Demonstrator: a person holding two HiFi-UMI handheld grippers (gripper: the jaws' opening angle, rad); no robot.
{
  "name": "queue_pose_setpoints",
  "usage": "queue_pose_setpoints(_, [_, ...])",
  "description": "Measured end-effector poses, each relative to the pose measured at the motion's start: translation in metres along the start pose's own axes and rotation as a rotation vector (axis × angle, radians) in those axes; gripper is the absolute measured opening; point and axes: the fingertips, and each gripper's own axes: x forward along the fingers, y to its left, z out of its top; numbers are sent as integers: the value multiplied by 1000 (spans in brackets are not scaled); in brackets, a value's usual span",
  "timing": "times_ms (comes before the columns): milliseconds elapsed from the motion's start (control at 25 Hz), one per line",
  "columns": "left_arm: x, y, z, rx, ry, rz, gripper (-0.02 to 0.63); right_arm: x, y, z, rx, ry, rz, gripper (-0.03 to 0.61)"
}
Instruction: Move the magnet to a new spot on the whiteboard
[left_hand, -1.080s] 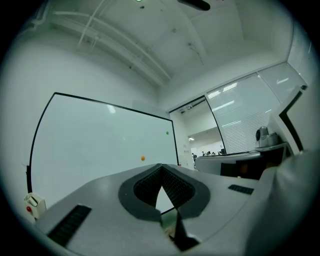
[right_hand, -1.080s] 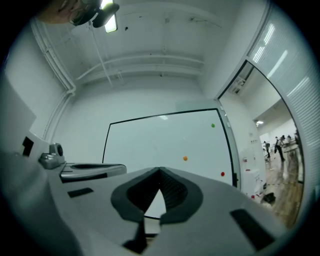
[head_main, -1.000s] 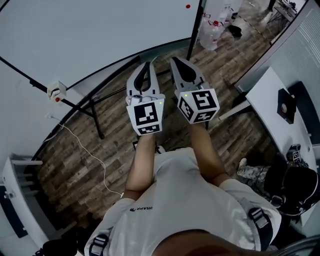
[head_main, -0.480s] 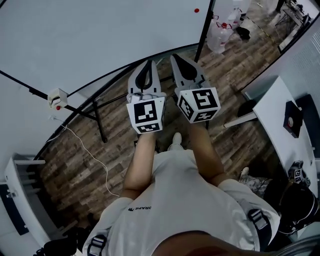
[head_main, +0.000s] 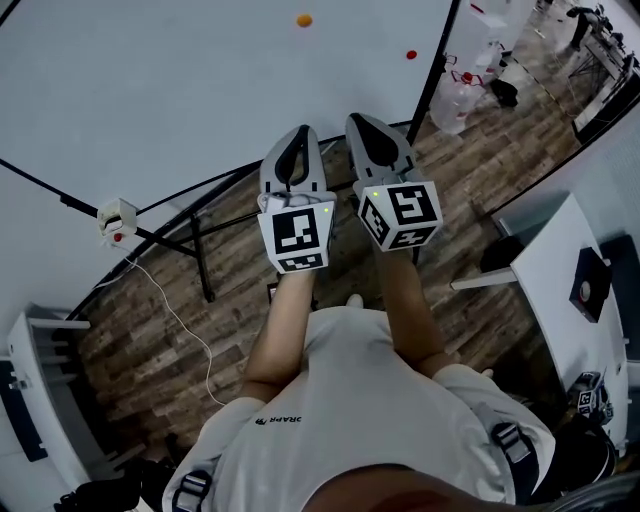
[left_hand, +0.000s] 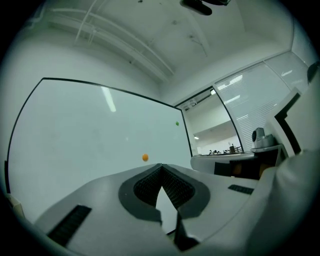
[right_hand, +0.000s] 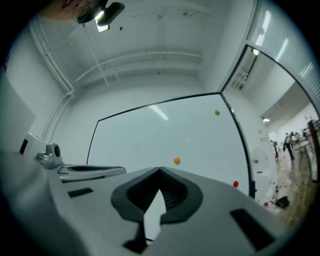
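Looking down, we lose the whiteboard (head_main: 200, 90) at the picture's top and left edges, so the green magnet (right_hand: 217, 112), high near the board's right edge, shows only in the two gripper views. We cannot tell which of the three magnets is the task's. The orange magnet (head_main: 304, 19) sits mid-board, straight ahead of both tongs. The red magnet (head_main: 411, 55) sits lower, close to the right frame. Both the left tongs (head_main: 299, 132) and the right tongs (head_main: 362, 120) are closed at the tips with nothing between them. They are side by side, well short of the board. Bare board lies all around the orange magnet, widest to its left. A desk (head_main: 555, 262) stands off to the right, apart from both arms.
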Motion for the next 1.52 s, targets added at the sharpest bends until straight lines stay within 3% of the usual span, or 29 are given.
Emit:
queue_pose_setpoints(320, [25,16,-12,-5,7,39,2,31,-3,-13,13,18,47,14])
queue_pose_setpoints(1000, [76,55,-25,-16,5,-16,2,96,-13,-32,17,47,-13,14])
queue_pose_setpoints(1520, [100,73,-34,-23,4,-13,2,147,-30,-32,25,60,-21,14])
